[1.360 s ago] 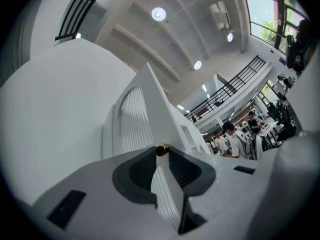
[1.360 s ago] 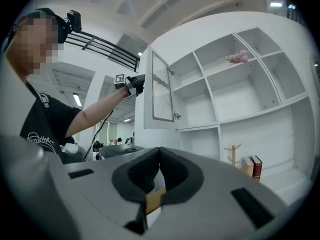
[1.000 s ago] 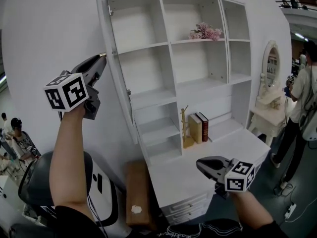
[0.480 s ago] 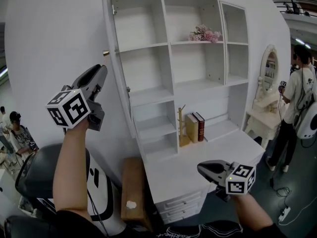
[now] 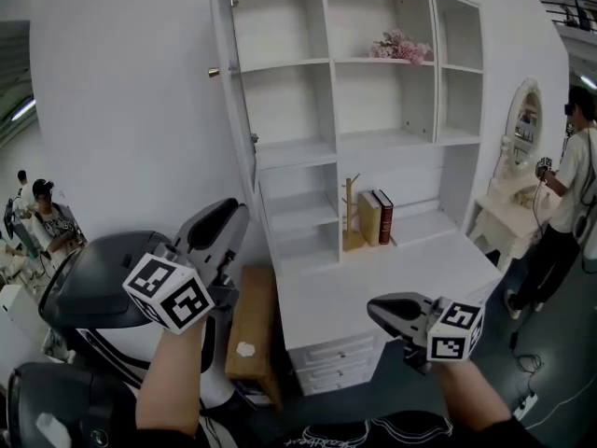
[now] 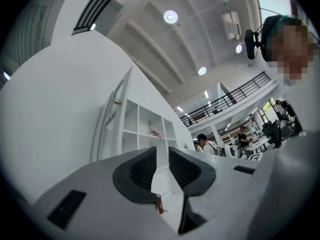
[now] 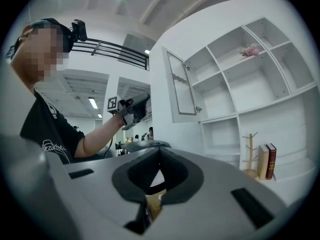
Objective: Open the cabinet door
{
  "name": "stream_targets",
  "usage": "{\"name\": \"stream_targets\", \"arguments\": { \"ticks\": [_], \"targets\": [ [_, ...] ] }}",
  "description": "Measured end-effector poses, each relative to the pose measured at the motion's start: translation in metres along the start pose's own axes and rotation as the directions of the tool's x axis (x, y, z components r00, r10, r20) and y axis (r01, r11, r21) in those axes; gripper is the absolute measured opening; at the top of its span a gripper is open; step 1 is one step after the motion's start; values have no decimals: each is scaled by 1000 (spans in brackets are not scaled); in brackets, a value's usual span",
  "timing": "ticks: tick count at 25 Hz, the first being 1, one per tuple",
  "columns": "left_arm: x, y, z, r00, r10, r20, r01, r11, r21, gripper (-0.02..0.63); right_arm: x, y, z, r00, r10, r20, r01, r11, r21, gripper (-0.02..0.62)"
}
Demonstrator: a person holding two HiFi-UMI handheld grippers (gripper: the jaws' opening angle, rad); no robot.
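Cabinet door (image 5: 224, 82) stands swung wide, seen edge-on, hinged at the upper left of the shelf unit (image 5: 328, 82) above the bench (image 5: 401, 273). Its small knob (image 5: 214, 72) is free, and the compartments behind are open to view. Opening looks done; nothing plainly left but to stay clear. Left gripper (image 5: 222, 220) is low, well apart from the door, off the bench's left edge, tilted slightly up, fingers (image 6: 142, 168) parted, nothing between. Right gripper (image 5: 378, 308) is level at the bench's front edge, fingers (image 7: 175, 176) closed together, empty.
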State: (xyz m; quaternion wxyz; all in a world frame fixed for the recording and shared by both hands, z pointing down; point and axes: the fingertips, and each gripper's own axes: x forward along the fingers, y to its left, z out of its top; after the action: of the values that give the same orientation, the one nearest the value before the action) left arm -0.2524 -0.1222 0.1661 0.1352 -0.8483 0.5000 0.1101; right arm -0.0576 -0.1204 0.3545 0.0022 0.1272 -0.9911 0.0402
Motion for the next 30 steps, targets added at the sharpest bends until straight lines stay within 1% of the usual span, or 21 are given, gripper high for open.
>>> {"name": "stream_targets", "arguments": {
  "ticks": [2,5,8,10,13,15,18,20,23,26,30],
  "targets": [
    [-17,-36,-27,999,-27,-24,25,997,-71,77,-6,14,-3,1000,28,5,-28,1000,1,5],
    [-39,-95,-71,993,-80,-84,65,984,-165,77,-16,33,-9,998,65,19,-66,998,19,5],
    [-53,-157,-109,973,-181,-145,139,956,-259,74,-27,50,-20,996,89,31,-90,995,35,5],
    [-60,-189,-126,960,-223,-170,168,942,-291,71,-35,60,-29,994,97,50,-100,994,52,5],
    [-70,-214,-146,961,-201,-192,136,942,-306,5,-49,69,-37,991,106,80,-113,990,90,5],
    [-75,-225,-154,965,-179,-192,113,943,-313,5,-57,73,-39,990,104,96,-113,988,102,5],
    [-81,-239,-156,971,-155,-181,92,945,-313,5,-69,81,-40,988,102,115,-114,988,103,5],
    [-84,-245,-155,974,-141,-175,82,949,-304,5,-76,84,-39,988,95,122,-107,990,96,5],
    [-88,-253,-161,975,-119,-188,61,956,-286,5,-82,87,-40,988,87,129,-99,991,90,5],
    [-92,-259,-164,973,-123,-195,64,957,-284,5,-81,94,-45,988,98,122,-109,990,88,5],
    [-96,-264,-160,976,-124,-180,70,958,-277,5,-81,100,-44,987,102,123,-112,991,74,5]
  ]
}}
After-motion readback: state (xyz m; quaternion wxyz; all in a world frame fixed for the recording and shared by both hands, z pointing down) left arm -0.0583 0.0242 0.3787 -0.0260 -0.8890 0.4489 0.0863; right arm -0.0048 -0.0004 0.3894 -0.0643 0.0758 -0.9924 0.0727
